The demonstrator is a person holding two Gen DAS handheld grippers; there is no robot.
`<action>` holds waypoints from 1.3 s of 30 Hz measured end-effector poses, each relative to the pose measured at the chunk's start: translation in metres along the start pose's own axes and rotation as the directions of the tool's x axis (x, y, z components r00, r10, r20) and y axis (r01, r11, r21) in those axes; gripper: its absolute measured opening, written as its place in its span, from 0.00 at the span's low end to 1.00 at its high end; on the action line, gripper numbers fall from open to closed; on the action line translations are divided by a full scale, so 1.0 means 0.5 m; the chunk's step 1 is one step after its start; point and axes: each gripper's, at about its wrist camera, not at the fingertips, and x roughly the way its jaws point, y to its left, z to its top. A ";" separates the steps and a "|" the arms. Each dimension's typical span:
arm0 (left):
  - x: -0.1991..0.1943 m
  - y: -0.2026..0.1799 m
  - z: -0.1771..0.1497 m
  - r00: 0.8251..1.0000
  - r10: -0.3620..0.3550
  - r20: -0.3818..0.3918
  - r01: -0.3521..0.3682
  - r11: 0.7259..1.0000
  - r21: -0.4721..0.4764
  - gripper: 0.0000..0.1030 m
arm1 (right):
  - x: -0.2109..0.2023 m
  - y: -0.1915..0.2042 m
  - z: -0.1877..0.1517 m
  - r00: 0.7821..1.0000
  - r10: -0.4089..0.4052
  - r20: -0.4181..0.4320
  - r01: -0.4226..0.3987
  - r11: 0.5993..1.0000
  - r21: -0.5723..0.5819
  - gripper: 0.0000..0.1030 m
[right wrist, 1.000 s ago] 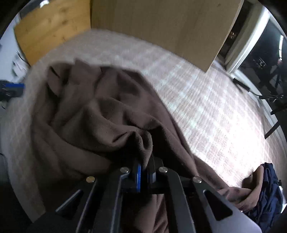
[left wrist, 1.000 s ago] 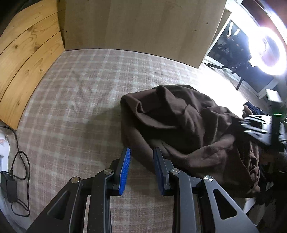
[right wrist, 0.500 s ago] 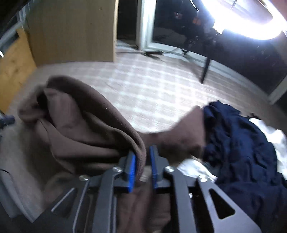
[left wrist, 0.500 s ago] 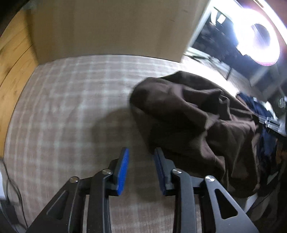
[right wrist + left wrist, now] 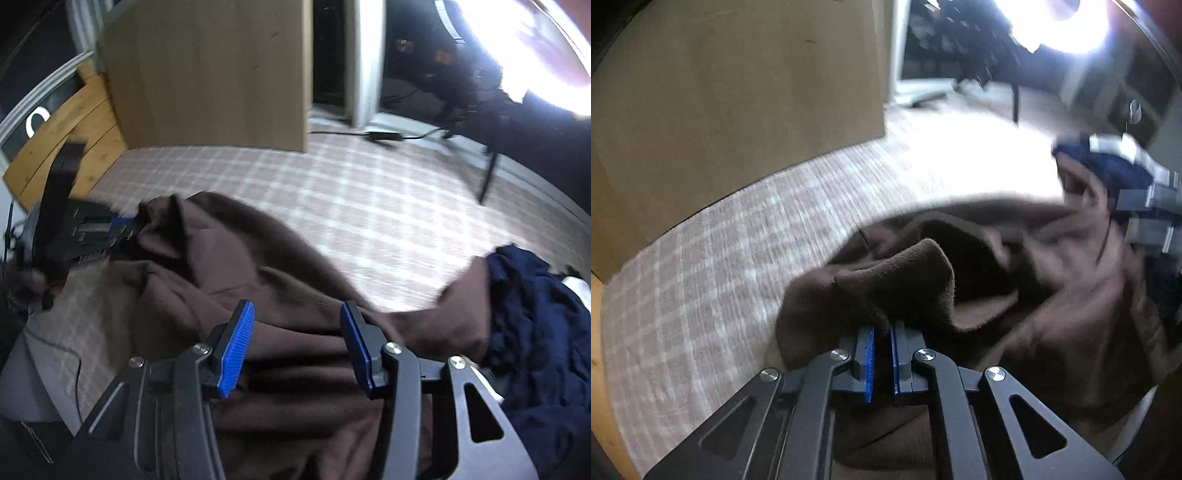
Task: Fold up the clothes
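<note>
A crumpled brown garment lies in a heap on the checked bedspread. My left gripper is shut on a raised fold of its near left edge. In the right wrist view the brown garment spreads under my right gripper, which stands open just above the cloth with nothing between its blue pads. That view also shows the left gripper clamped on the garment's far left corner. The right gripper's body shows blurred at the right edge of the left wrist view.
A dark blue garment lies bunched at the right, touching the brown one. A wooden panel stands at the back of the bed, with a plank headboard to the left. A ring light glares at top right. A cable trails at the left.
My left gripper moved forward and shut on the brown garment's near edge. My right gripper let go of the fold it held and now stands open above the cloth.
</note>
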 end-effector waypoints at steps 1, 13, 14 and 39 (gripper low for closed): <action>-0.012 0.019 0.012 1.000 -0.004 0.022 0.005 0.999 -0.046 0.06 | 0.012 0.011 0.004 1.000 0.011 -0.007 -0.011 1.000 -0.015 0.47; -0.042 0.061 0.063 0.998 0.019 0.066 -0.012 0.995 -0.099 0.06 | 0.178 0.053 0.103 0.993 0.058 -0.101 -0.063 0.997 -0.048 0.47; -0.043 0.065 0.059 0.998 0.014 0.067 -0.007 0.995 -0.103 0.06 | 0.178 0.048 0.104 0.993 0.063 -0.104 -0.068 0.997 -0.040 0.38; 0.003 -0.091 0.074 0.995 -0.098 -0.021 0.100 0.982 0.158 0.35 | -0.109 -0.195 -0.121 0.986 -0.164 -0.042 0.167 0.893 0.419 0.39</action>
